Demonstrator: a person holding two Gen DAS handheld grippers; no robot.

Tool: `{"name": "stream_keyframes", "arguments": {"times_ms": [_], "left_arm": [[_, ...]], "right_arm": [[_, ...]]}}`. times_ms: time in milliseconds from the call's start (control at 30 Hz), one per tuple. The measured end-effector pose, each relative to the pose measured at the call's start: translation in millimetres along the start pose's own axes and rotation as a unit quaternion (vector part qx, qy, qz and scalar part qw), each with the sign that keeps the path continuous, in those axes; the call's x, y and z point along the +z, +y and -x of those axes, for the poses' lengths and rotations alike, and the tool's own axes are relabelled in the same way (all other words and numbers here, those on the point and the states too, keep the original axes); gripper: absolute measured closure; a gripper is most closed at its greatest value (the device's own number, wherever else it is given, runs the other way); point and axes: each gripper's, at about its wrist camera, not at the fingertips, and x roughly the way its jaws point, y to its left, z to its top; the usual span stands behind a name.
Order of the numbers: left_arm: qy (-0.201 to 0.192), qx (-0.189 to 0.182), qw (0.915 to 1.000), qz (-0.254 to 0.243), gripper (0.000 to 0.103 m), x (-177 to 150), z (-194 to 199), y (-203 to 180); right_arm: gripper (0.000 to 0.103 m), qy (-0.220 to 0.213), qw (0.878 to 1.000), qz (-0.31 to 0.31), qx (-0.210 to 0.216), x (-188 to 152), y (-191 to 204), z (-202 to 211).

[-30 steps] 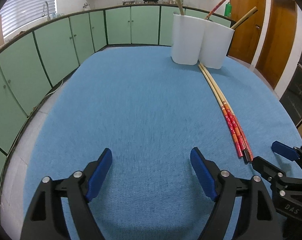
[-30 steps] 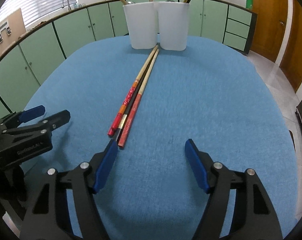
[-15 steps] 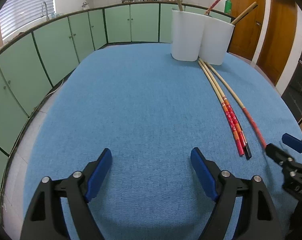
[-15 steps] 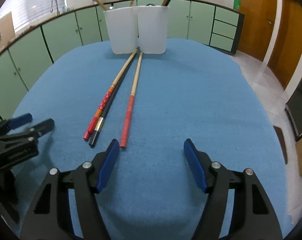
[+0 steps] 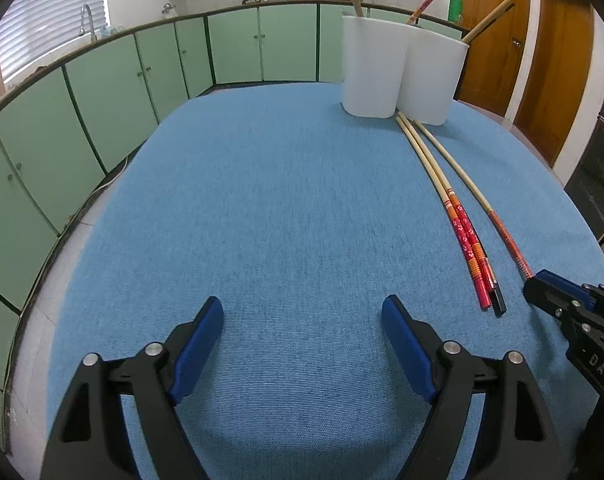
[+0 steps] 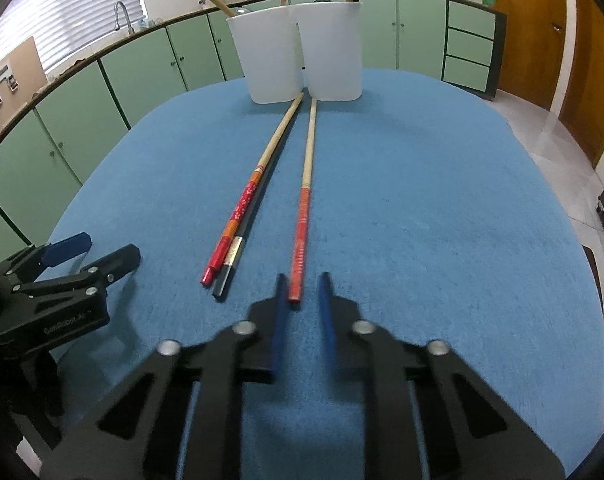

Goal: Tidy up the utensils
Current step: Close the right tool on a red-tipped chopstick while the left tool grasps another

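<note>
Three chopsticks lie on the blue table. A single red-handled chopstick (image 6: 305,208) points at the two white cups (image 6: 298,52); its near end sits between the fingers of my right gripper (image 6: 301,286), whose jaws are narrowed around it with small gaps on both sides, blurred by motion. A red-patterned chopstick (image 6: 242,208) and a dark one (image 6: 232,256) lie together to its left. My left gripper (image 5: 302,320) is open and empty over bare cloth, left of the chopsticks (image 5: 468,240). Each cup (image 5: 402,68) holds chopsticks.
The blue cloth table (image 5: 262,200) has rounded edges; green cabinets (image 5: 102,92) run behind it and a wooden door (image 5: 558,60) stands at the right. My left gripper body shows in the right wrist view (image 6: 62,288).
My right gripper moved so its fingers straddle the single chopstick's near end, and its jaws closed in from wide open to narrow. That chopstick lies apart from the other two. The left gripper stayed put.
</note>
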Motion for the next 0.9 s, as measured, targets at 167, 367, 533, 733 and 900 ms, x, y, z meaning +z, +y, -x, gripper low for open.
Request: {"name": "stream_keyframes", "arguments": {"times_ms": [167,367,533,733,900], "left_arm": [[-0.001,-0.013,0.9999,-0.004,0.023,0,3,-5],[0.002,-0.053,0.9986,-0.008,0.023,0,6,-27],[0.002,-0.074,0.9969,-0.029,0.023,1,9,-53],[0.012,-0.063,0.997,-0.043,0.023,5,3,-65],[0.015,-0.048,0.9972,-0.055,0.022,6,-1,-71]], "right_arm": [[0.098,-0.002,1.0,-0.004,-0.001,-1,-7,3],[0.098,-0.008,0.999,-0.018,-0.028,-2,-33,9],[0.098,-0.007,0.999,-0.037,-0.019,-5,-48,9],[0.098,-0.008,0.999,-0.039,-0.015,-6,-48,9],[0.098,-0.008,0.999,-0.039,-0.014,-6,-48,9]]}}
